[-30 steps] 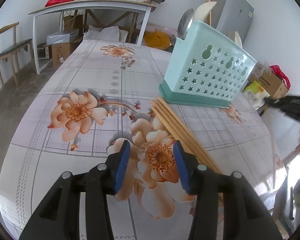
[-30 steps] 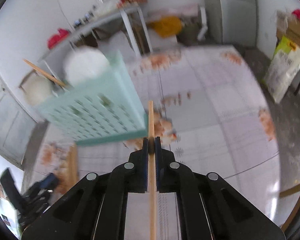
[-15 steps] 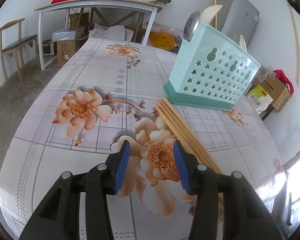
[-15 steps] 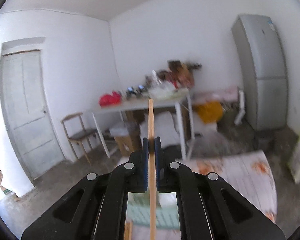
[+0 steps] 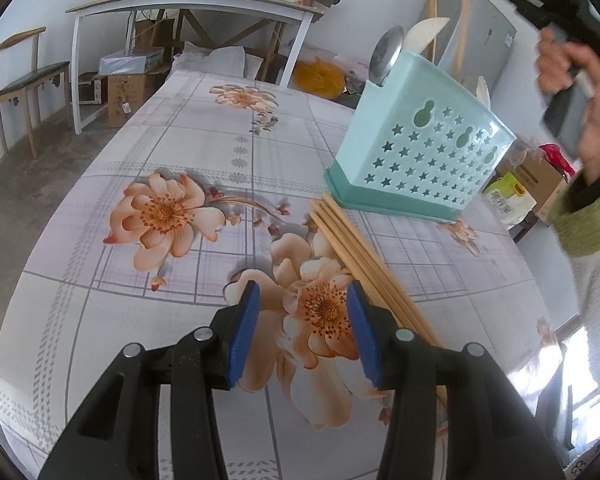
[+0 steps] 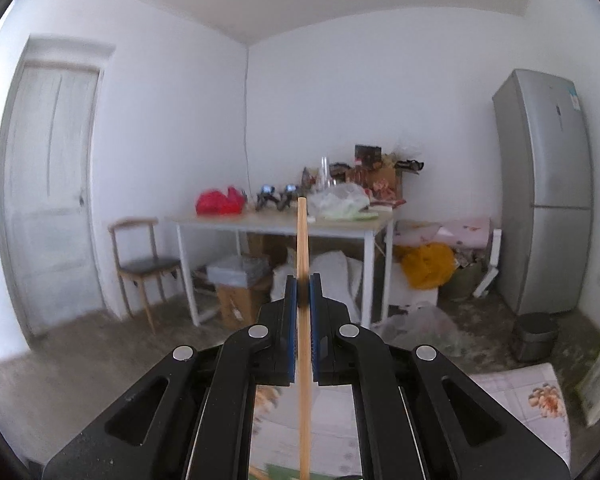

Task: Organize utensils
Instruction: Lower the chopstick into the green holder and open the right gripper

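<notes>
Right gripper with clamped chopstick now raised from table to above caddy.

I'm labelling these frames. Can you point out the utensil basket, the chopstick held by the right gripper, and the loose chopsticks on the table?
utensil basket (image 5: pixel 420 160): left wrist view, on its star-holed front wall.
held chopstick (image 6: pixel 302 236): right wrist view, on the shaft ahead of the pads.
loose chopsticks (image 5: pixel 360 256): left wrist view, mid-length of the bundle.

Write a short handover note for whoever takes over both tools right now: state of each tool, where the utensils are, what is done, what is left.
Right tool: shut on one chopstick, raised above the table.
Left tool: open, empty, over the tablecloth.
Holder: upright, already holding a metal spoon, pale spoons and two sticks.
Loose chopsticks: lying in front of the holder.
Left: drop the held one in, then the loose ones.
</notes>
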### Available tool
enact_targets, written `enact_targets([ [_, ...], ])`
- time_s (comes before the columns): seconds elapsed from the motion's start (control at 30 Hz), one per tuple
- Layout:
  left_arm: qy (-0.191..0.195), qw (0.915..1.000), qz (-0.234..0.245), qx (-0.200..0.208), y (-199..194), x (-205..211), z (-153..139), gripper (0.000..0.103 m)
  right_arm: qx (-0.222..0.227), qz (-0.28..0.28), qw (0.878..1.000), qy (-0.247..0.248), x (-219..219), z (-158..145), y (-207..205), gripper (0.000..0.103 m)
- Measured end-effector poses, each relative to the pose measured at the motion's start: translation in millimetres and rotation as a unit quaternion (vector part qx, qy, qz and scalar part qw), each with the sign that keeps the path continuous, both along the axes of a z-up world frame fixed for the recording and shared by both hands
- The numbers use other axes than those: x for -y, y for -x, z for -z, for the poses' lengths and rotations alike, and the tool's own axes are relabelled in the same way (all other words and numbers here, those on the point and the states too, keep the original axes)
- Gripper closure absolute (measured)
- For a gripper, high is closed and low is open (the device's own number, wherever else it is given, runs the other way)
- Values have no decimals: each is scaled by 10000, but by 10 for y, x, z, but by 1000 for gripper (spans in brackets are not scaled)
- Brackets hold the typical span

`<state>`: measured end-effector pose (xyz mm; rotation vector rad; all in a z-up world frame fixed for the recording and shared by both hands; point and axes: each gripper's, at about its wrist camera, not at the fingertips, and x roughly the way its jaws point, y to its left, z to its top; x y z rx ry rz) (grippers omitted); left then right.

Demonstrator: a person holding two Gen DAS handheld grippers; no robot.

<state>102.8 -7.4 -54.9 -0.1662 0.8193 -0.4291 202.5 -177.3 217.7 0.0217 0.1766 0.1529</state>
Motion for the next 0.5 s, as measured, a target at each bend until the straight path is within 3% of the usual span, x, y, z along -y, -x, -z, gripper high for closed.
enact_targets([
  [0.1,10,10000,33,15,4,3,0,57,-247,15,9993,267,-51,241,7,99],
  [0.3,-13,10000,74,33,8,10,-5,55,-696,-5,9970,331,28,447,275,97],
  [0.37,-29,10000,67,28,10,14,-13,54,-752,88,9966,318,100,428,437,90],
  [0.43,-40,10000,44,46,16,17,-27,54,-711,188,9971,216,204,370,614,70],
  [0.5,-61,9999,22,88,24,18,-49,53,-608,293,9977,70,320,275,817,63],
])
